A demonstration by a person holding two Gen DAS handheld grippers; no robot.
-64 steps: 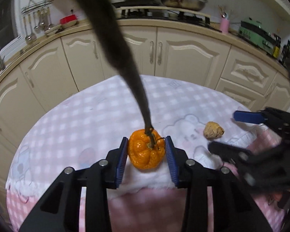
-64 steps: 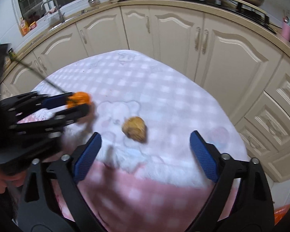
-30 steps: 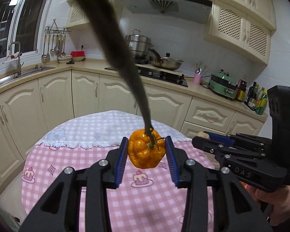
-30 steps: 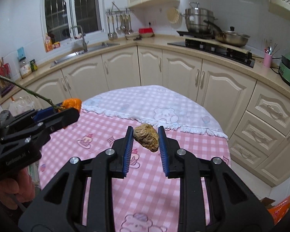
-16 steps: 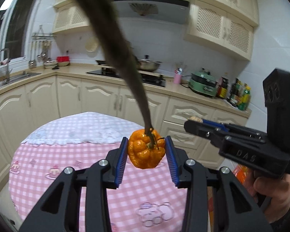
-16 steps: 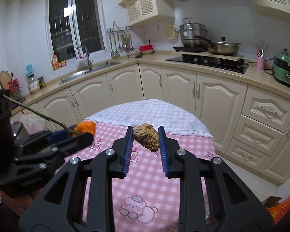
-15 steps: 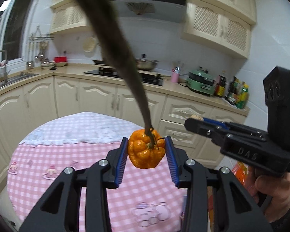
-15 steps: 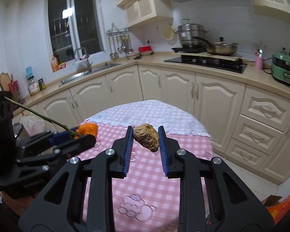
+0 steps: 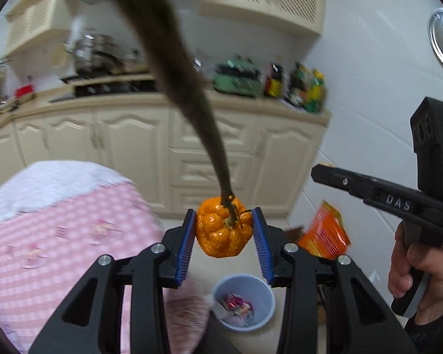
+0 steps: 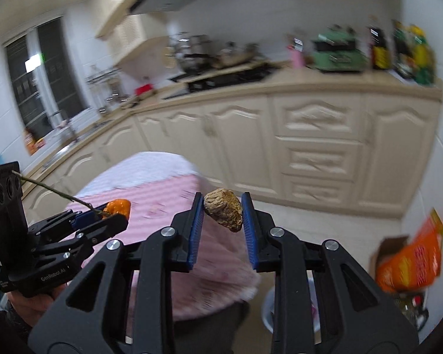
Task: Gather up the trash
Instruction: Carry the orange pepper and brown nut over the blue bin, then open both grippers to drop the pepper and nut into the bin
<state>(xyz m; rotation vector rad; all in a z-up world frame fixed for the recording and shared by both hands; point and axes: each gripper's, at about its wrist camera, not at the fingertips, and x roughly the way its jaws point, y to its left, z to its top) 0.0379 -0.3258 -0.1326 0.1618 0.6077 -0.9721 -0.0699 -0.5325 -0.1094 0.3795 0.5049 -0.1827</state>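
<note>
My left gripper (image 9: 224, 230) is shut on an orange wrinkled pepper (image 9: 221, 231) whose long dark stem rises toward the lens. Below it on the floor stands a pale blue trash bin (image 9: 243, 301) with wrappers inside. My right gripper (image 10: 222, 211) is shut on a brown shrivelled lump (image 10: 224, 209), held in the air past the table's edge. In the right wrist view the left gripper (image 10: 109, 215) with the pepper (image 10: 118, 206) shows at the left. The right gripper's side (image 9: 369, 188), held by a hand, shows in the left wrist view.
A round table with a pink checked cloth (image 9: 44, 221) lies to the left. Cream kitchen cabinets (image 9: 221, 147) run behind. An orange bag in a cardboard box (image 9: 322, 233) sits on the floor at the right, by the white wall. The bin's rim (image 10: 267, 309) peeks out behind my right gripper.
Both grippers have swung right, off the table and toward the floor by the cabinets, each still holding its item. The blue bin and the orange bag have come into view.
</note>
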